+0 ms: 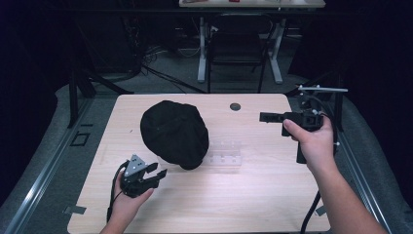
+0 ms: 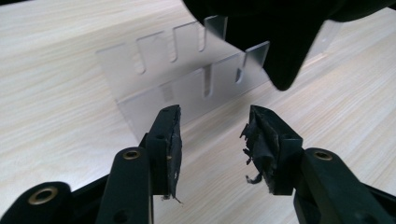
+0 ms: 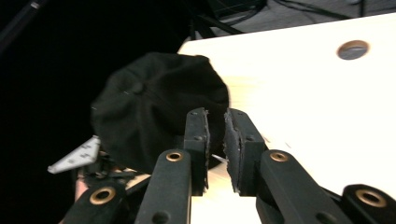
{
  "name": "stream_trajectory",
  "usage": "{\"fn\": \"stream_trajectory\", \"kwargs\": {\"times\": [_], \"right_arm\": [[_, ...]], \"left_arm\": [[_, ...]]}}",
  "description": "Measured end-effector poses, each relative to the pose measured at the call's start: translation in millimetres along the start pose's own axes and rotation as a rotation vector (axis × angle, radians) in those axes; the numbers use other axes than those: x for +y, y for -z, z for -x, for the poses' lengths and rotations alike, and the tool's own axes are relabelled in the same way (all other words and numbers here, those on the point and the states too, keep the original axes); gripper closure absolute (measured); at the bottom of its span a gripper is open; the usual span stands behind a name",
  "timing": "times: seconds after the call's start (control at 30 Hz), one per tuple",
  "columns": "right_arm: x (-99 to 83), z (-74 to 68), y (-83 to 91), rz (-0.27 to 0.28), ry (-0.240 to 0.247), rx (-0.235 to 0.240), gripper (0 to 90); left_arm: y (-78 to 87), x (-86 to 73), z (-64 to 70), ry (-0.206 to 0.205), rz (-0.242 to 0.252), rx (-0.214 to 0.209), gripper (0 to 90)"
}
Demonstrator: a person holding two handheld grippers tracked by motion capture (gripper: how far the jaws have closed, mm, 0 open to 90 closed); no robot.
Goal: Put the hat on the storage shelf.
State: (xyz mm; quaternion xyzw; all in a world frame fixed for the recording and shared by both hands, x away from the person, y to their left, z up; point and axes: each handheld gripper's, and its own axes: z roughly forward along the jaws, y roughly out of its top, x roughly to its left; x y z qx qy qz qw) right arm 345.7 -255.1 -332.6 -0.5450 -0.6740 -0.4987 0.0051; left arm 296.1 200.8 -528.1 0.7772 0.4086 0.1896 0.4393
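A black cap [image 1: 174,131] lies on the pale wooden table [image 1: 272,195], left of centre. A clear acrylic slotted rack [image 1: 225,153] sits at the cap's right side, partly under its edge. My left gripper [image 1: 158,174] is near the cap's front edge, open, with nothing between its fingers. In the left gripper view the jaws [image 2: 212,140] stand wide apart, facing the rack [image 2: 187,79], and the cap [image 2: 280,28] hangs over it. My right gripper [image 1: 263,117] hovers at the table's right, pointing left toward the cap [image 3: 154,107]. It [image 3: 215,121] is shut and holds nothing.
A round dark grommet [image 1: 235,106] sits in the table near its far edge. Beyond the table stand a black chair [image 1: 238,44] and a white-legged desk [image 1: 202,48]. Cables trail from both grippers. The left gripper's grey plate [image 3: 77,156] appears in the right gripper view.
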Motion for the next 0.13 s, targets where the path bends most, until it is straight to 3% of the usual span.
{"fn": "stream_trajectory", "kwargs": {"times": [0.13], "right_arm": [[-12.3, 4.9, -0.4, 0.005, 0.012, -0.017, 75.6]], "left_arm": [[-0.6, -2.8, -2.0, 0.017, 0.011, -0.003, 50.6]]}}
